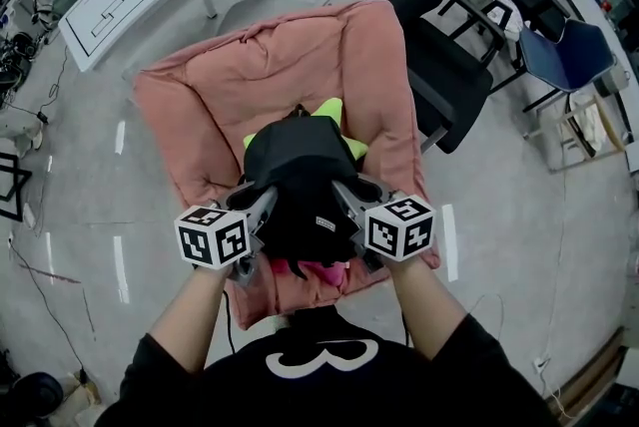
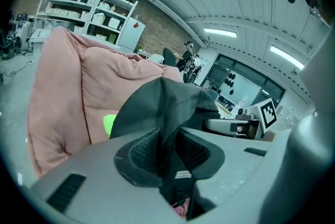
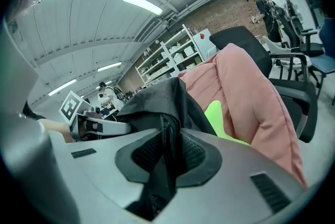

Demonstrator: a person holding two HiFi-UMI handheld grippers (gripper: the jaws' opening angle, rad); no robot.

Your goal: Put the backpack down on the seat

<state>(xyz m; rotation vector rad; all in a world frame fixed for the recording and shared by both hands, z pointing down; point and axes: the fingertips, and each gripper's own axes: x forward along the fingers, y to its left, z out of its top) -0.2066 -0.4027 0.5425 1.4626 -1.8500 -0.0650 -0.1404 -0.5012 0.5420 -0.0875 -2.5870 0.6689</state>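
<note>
The black backpack [image 1: 298, 178] was held at the near part of the pink seat [image 1: 200, 96], its fabric clamped by the left gripper [image 1: 262, 208] and the right gripper [image 1: 345, 202] alike. It would best be lowered evenly and set farther onto the cushion before release. Both forearms were stretched forward, side by side and level.
</note>
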